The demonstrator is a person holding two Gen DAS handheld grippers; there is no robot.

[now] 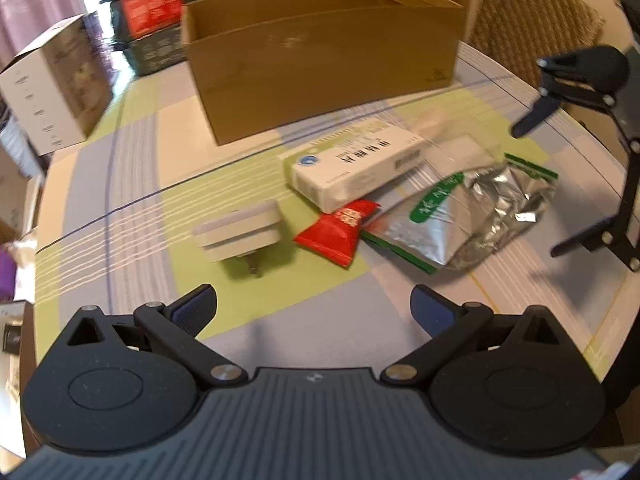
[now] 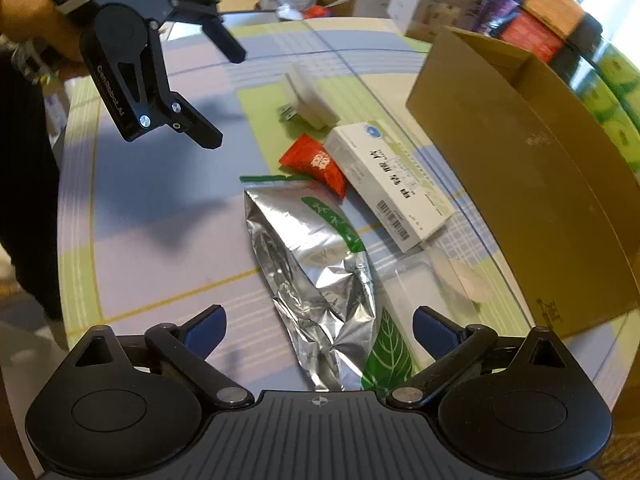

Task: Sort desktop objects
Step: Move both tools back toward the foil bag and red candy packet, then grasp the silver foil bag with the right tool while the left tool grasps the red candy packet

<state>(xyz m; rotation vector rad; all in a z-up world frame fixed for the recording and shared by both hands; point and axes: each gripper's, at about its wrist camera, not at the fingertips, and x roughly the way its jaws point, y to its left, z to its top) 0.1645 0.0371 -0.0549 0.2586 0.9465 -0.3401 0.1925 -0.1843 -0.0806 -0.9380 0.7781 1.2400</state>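
Our left gripper (image 1: 314, 312) has its fingers spread wide w/ nothing between them, hovering above the tablecloth (image 1: 132, 208) at the bottom of the left wrist view. Our right gripper (image 2: 320, 332) is likewise released, jaws wide apart; in the right wrist view the foil pouch (image 2: 316, 276) runs down into the gap between its fingers, but we can't tell if either pad touches it.

Just beyond the left fingers, centre frame, sits the white plug adapter (image 1: 240, 232), prongs pointing down toward the lower edge. Right of it lies the red sachet (image 1: 336, 232), long axis running lower left to upper right, its upper tip tucked under the white medicine box (image 1: 352, 168). The box's long axis goes roughly left to right, rising toward the right, w/ the blue logo at its left end. The foil pouch, centre right in that view, lies alongside, green-striped end toward the sachet, crumpled end toward the right edge. In the right wrist view its long axis is near vertical, leaf-printed end at the bottom. A clear plastic bag (image 2: 432, 280) lies beside it, lower right.

Behind the cluster stands the open cardboard box (image 1: 320, 64), upper centre, long side facing us. A white carton (image 1: 56, 80) sits at upper left.
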